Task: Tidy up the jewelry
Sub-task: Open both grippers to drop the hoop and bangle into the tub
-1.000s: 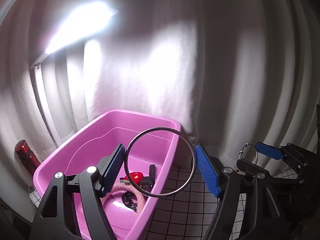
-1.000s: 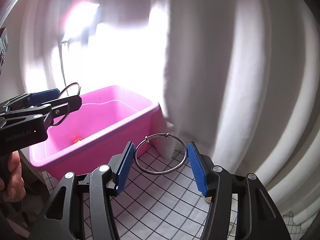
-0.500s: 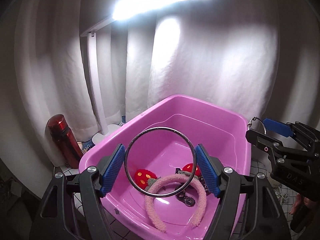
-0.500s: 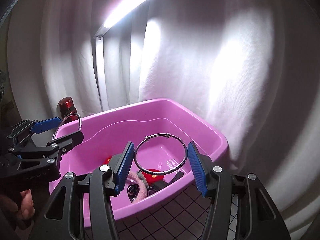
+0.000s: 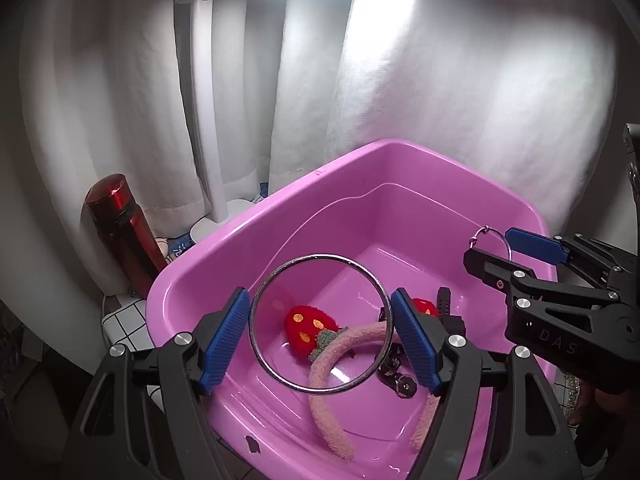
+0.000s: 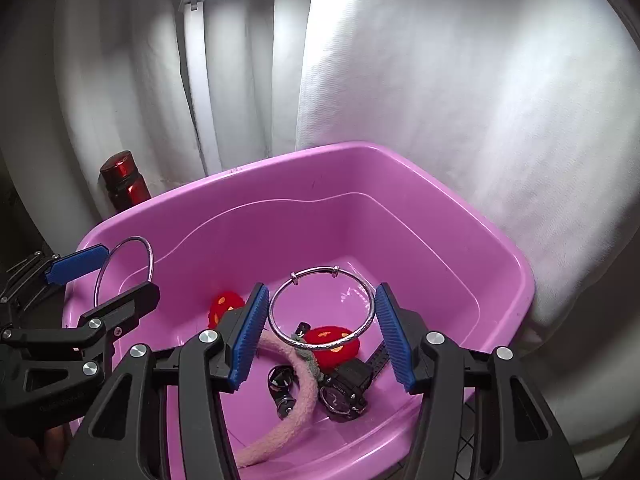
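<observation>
My left gripper (image 5: 320,340) is shut on a large plain metal bangle (image 5: 280,372) and holds it above the pink tub (image 5: 240,220). My right gripper (image 6: 322,334) is shut on a silver bangle (image 6: 280,332) with two small beads, also above the tub (image 6: 400,164). The right gripper also shows in the left wrist view (image 5: 516,256), and the left gripper in the right wrist view (image 6: 108,276). In the tub lie a pink fuzzy headband (image 5: 332,420) with red strawberry ornaments (image 5: 304,326), a black watch (image 6: 348,388) and small dark clips (image 6: 280,384).
A red metal bottle (image 5: 120,228) stands left of the tub by a white lamp base (image 5: 212,228). White curtains (image 5: 440,100) hang behind. A white grid-patterned cloth (image 5: 124,320) covers the table under the tub.
Both grippers have moved in over the tub and tilted down toward it, each keeping its bangle. The tub's contents now fill more of both views.
</observation>
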Available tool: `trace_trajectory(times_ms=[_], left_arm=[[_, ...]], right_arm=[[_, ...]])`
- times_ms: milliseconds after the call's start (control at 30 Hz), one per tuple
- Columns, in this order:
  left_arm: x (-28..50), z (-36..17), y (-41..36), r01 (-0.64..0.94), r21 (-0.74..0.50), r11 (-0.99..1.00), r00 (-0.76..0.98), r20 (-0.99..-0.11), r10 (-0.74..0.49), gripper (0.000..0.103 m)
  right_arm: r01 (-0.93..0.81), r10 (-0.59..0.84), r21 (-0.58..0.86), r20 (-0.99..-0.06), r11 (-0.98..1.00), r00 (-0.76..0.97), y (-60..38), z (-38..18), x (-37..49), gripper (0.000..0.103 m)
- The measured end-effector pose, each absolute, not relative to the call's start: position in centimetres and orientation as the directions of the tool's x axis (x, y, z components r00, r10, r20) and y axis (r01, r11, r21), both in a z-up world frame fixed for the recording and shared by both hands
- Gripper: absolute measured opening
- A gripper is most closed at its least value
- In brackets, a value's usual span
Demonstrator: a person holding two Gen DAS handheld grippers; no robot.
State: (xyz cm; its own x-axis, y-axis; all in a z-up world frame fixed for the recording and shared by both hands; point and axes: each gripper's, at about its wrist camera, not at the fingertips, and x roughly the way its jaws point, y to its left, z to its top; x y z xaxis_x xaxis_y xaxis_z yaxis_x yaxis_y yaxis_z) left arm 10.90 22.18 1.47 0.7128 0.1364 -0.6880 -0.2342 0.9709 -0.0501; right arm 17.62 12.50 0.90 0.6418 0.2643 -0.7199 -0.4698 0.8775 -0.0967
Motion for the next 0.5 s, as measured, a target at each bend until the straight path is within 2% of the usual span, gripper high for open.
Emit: trace_trajectory(times_ms=[133,200,233,500], left_arm=[[11.3,1.1,22.2,-0.248,-0.029,0.968,0.689,-0.708,0.155,0.073],[11.2,1.0,22.4,-0.260,-0.025,0.965,0.686,-0.708,0.167,0.086],[11.1,1.1,22.4,-0.267,-0.027,0.963,0.688,-0.705,0.171,0.088],[11.1,1.5,22.4,-0.291,-0.037,0.956,0.676,-0.715,0.178,0.088]], right_arm=[[-0.446,0.225,-0.109,-0.742,0.889,0.631,12.3,0.4,18.2,0.054],[-0.435,0.218,-0.103,-0.749,0.894,0.625,12.0,0.3,18.5,0.055],[-0.427,0.211,-0.105,-0.750,0.898,0.627,11.9,0.4,18.6,0.056],[-0.409,0.204,-0.099,-0.746,0.907,0.634,11.3,0.6,18.4,0.057]])
